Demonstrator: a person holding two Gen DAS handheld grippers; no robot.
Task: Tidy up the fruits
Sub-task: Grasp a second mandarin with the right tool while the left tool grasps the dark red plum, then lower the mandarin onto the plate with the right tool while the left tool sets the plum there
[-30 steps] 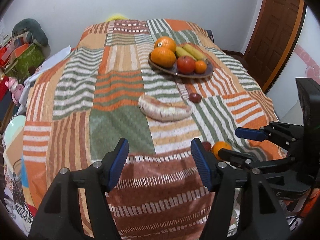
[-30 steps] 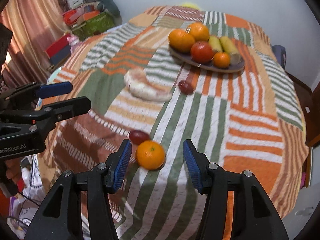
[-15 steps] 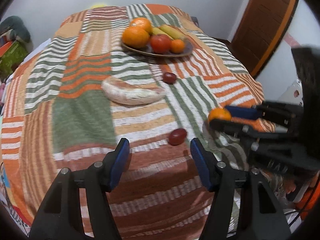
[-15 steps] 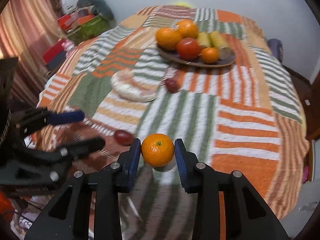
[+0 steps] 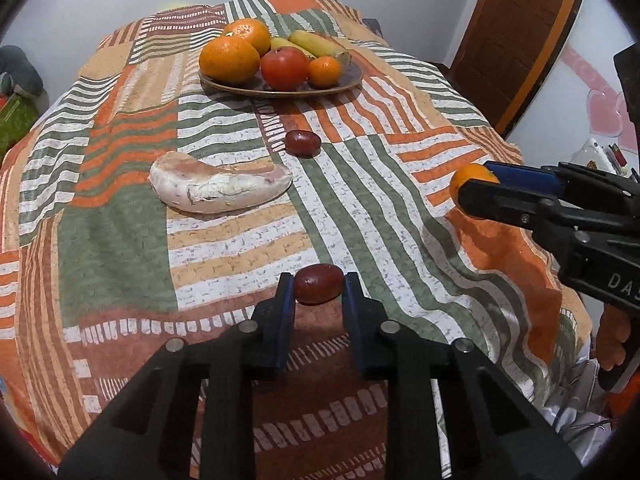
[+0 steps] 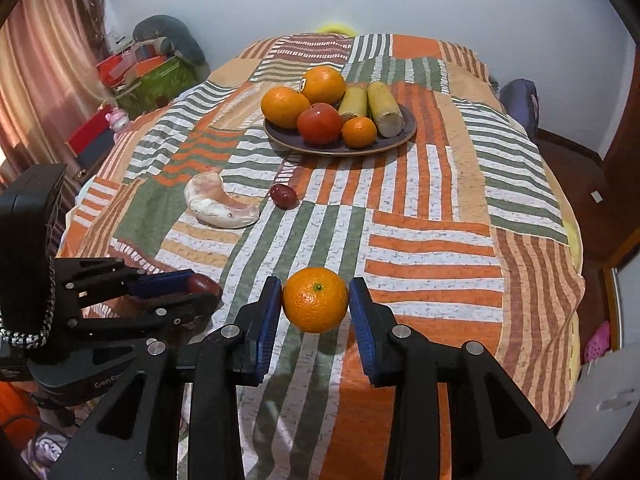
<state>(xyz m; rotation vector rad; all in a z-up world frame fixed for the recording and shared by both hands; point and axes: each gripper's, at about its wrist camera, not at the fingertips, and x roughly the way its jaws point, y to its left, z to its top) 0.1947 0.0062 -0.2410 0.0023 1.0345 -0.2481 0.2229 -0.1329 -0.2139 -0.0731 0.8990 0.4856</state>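
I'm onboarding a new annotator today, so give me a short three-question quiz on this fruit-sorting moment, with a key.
1. True or false: the right gripper is shut on the small orange.
2. What sits between the fingers of the left gripper? A) banana B) dark red fruit C) tomato
3. Fill in: besides the pale curved item, one more ______ fruit lies loose on the bedspread, short of the plate.

Key: 1 true; 2 B, the dark red fruit; 3 dark red.

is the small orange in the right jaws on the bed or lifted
Lifted: the small orange sits clamped in the right gripper, its shadow falling separately on the bedspread below.
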